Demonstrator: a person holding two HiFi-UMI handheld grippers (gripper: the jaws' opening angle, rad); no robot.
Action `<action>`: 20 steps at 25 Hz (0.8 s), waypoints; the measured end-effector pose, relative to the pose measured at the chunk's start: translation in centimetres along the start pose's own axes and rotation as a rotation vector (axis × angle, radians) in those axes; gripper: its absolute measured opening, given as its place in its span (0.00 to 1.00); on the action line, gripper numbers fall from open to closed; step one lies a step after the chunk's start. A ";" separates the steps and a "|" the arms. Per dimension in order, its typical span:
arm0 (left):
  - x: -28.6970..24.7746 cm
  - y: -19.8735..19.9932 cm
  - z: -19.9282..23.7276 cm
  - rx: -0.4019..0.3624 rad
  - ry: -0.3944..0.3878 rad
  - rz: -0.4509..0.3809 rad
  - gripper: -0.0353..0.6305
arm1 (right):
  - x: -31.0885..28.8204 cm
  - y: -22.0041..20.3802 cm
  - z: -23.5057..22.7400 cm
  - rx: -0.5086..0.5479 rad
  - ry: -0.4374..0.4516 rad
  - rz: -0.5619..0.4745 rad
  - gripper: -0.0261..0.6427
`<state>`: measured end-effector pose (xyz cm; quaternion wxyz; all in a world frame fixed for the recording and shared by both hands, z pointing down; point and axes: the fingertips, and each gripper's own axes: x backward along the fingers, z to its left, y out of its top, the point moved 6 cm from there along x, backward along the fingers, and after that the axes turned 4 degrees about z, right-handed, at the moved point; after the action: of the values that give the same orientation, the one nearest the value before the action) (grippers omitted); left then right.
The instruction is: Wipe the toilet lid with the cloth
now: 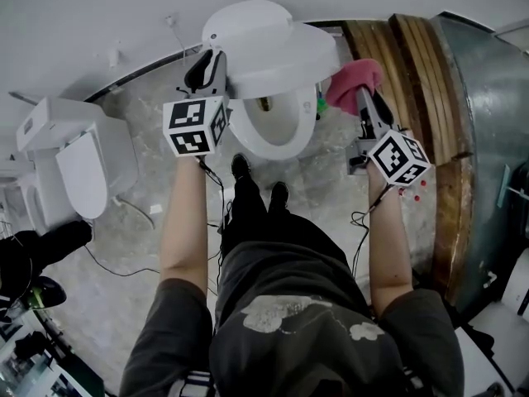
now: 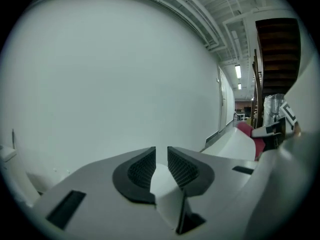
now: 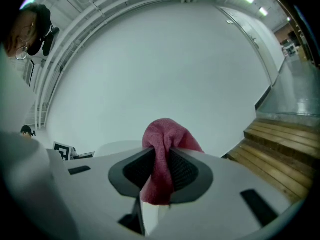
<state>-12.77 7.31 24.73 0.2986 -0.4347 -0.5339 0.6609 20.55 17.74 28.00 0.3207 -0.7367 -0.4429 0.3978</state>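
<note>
The white toilet (image 1: 269, 131) stands ahead of me with its lid (image 1: 273, 44) raised. My left gripper (image 1: 208, 63) is at the lid's left edge. In the left gripper view its jaws (image 2: 161, 161) stand a narrow gap apart with nothing between them, and the lid (image 2: 235, 141) lies off to the right. My right gripper (image 1: 365, 99) is to the right of the lid, shut on a pink cloth (image 1: 351, 85). In the right gripper view the cloth (image 3: 165, 134) bunches above the right gripper (image 3: 161, 166) and hangs down between its pads.
A second white toilet (image 1: 78, 168) stands at the left. Wooden steps (image 1: 421, 81) and a grey metal wall (image 1: 488, 122) close off the right side. Cables (image 1: 124, 263) trail over the marble floor. My shoes (image 1: 240, 168) are just in front of the bowl.
</note>
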 end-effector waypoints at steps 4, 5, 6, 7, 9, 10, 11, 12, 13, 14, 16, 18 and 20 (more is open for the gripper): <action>0.5 -1.5 -0.2 0.030 0.019 0.004 0.18 | 0.2 0.9 0.3 0.014 0.004 -0.023 0.15; 0.7 -2.0 -0.4 0.035 0.017 0.010 0.17 | 0.3 0.9 0.2 0.014 0.005 -0.025 0.15; 0.8 -2.5 -0.7 0.038 0.014 0.019 0.16 | 0.5 0.9 0.0 0.016 0.005 -0.027 0.15; 1.0 -3.1 -1.0 0.038 0.011 0.030 0.15 | 0.6 0.8 -0.1 0.016 0.002 -0.029 0.15; 1.3 -4.4 -1.6 0.037 0.009 0.052 0.15 | 0.8 0.6 -0.3 0.014 -0.003 -0.027 0.15; 1.3 -5.1 -1.7 0.039 0.009 0.063 0.15 | 0.7 0.5 -0.4 0.012 -0.006 -0.025 0.15; 1.4 -5.8 -1.9 0.044 0.009 0.075 0.15 | 0.7 0.3 -0.4 0.011 -0.008 -0.023 0.15; 1.4 -6.4 -2.0 0.048 0.007 0.086 0.15 | 0.7 0.2 -0.4 0.011 -0.008 -0.021 0.15; 1.5 -7.1 -2.1 0.052 0.006 0.097 0.15 | 0.7 0.1 -0.3 0.012 -0.007 -0.019 0.15; 1.6 -7.7 -2.2 0.055 0.004 0.108 0.15 | 0.7 -0.1 -0.1 0.014 -0.003 -0.016 0.15; 1.6 -8.9 -2.6 0.058 -0.002 0.129 0.15 | 0.7 -0.8 0.2 0.022 0.008 -0.005 0.15; 1.7 -10.3 -3.1 0.065 -0.009 0.148 0.15 | 0.5 -1.8 0.5 0.027 0.020 0.015 0.15; 1.8 -11.8 -3.5 0.080 -0.015 0.168 0.15 | 0.2 -3.3 0.7 0.028 0.026 0.042 0.15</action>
<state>-11.27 13.41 35.46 0.2553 -0.4609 -0.4709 0.7076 18.66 19.33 30.34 0.3282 -0.7465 -0.4176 0.4009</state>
